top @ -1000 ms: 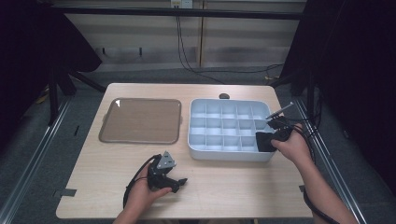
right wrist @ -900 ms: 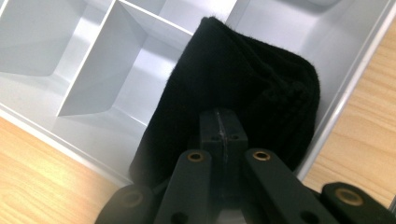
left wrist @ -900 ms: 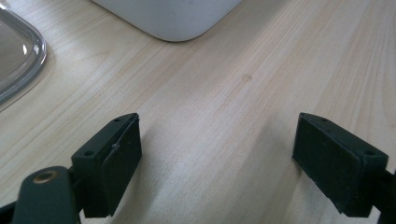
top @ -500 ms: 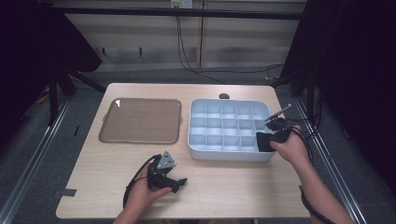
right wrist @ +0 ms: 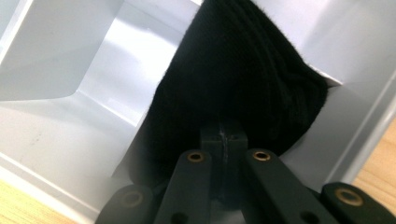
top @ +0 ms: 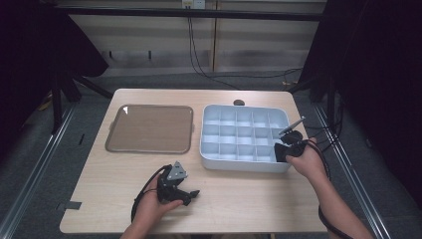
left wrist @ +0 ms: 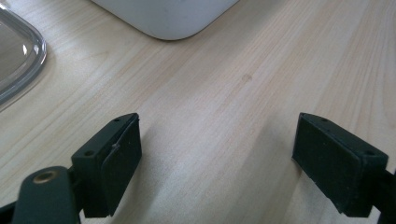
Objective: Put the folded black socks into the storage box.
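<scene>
A white divided tray point(top: 244, 137) sits on the table point(top: 249, 199), and a black cloth bundle point(right wrist: 243, 88) fills its near right corner compartment. The right gripper point(right wrist: 223, 140) is clamped on that cloth. The left gripper point(left wrist: 217, 158) rests with jaws apart near a clear lid point(top: 149, 128).

High view: fixed above the person's side of the table point(top: 239, 209), facing forward and down, far enough to take in all four edges plus floor beyond. Left gripper view: rides low over the near edge, very close to the wood, looking along the tabletop toward the compartment tray point(left wrist: 163, 16); shares that tray's near-left corner and the clear lid point(left wrist: 18, 60) with the high view. Right gripper view: tight against the tray's near-right corner, facing into a compartment point(right wrist: 70, 60).
</scene>
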`<act>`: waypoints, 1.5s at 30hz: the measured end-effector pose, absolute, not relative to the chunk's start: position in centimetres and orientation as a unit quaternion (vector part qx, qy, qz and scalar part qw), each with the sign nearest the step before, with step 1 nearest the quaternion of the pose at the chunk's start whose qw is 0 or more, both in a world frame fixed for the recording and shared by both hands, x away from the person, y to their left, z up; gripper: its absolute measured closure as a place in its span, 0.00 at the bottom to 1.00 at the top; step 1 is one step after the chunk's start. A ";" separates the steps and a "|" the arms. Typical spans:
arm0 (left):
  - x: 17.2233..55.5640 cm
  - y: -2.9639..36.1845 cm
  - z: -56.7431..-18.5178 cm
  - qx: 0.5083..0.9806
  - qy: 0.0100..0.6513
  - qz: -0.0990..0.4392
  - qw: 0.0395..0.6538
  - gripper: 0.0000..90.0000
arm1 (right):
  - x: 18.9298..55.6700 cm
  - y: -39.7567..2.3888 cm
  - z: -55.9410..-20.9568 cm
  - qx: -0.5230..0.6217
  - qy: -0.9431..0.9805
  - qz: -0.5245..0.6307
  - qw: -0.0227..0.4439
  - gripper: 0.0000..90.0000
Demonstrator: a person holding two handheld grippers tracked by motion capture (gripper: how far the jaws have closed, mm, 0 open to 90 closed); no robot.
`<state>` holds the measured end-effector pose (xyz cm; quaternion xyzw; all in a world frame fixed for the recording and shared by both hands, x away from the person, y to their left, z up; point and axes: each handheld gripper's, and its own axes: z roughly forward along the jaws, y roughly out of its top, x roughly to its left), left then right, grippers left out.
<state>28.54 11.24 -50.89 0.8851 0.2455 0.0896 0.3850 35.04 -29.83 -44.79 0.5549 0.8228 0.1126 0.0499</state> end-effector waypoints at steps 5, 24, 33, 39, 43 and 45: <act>28.5 11.3 -50.9 0.886 0.245 0.090 0.384 0.17 | 35.0 -29.9 -44.8 0.555 0.822 0.115 0.051 1.00; 28.5 11.2 -50.9 0.884 0.246 0.090 0.387 0.17 | 34.8 -30.4 -44.0 0.557 0.819 0.130 0.049 1.00; 28.5 11.2 -50.9 0.885 0.246 0.090 0.385 0.17 | 34.7 -30.3 -43.1 0.555 0.820 0.130 0.056 0.95; 28.5 11.2 -50.9 0.885 0.246 0.090 0.386 0.17 | 34.4 -30.9 -42.1 0.554 0.817 0.144 0.075 0.83; 28.5 11.2 -50.9 0.885 0.246 0.090 0.384 0.17 | 34.3 -31.0 -41.4 0.553 0.815 0.155 0.078 0.80; 28.5 11.3 -50.9 0.886 0.245 0.090 0.384 0.17 | 34.2 -30.9 -41.1 0.553 0.815 0.154 0.079 0.77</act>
